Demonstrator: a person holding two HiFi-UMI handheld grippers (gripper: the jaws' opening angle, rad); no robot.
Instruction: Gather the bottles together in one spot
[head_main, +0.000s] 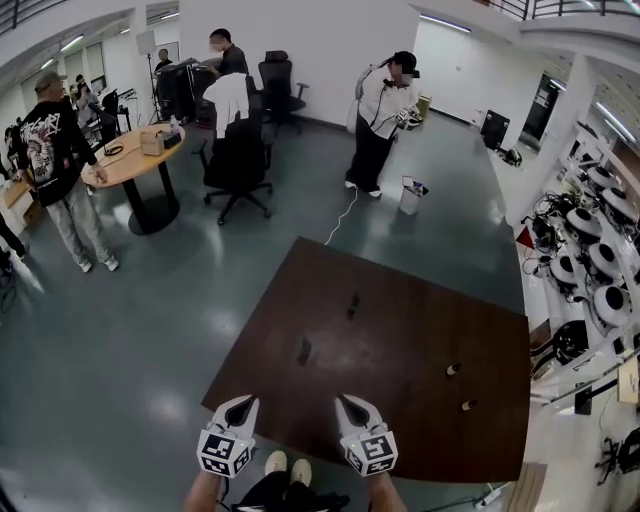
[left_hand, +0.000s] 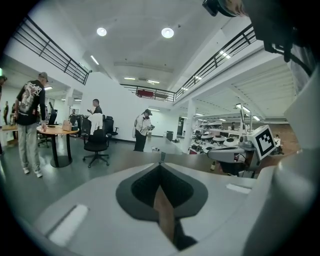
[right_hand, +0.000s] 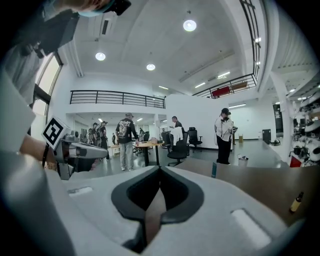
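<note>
Presently left gripper (head_main: 243, 405) closed, empty, right gripper (head_main: 350, 405) likewise

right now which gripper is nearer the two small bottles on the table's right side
Right. The right gripper sits left of the small bottles; the left gripper sits farther left.

Left grey plastic hand-held gripper (head_main: 241, 405) and right grey plastic hand-held gripper (head_main: 351, 404) side by side, pointing forward, tilted slightly down; both jaw pairs closed tip to tip.
</note>
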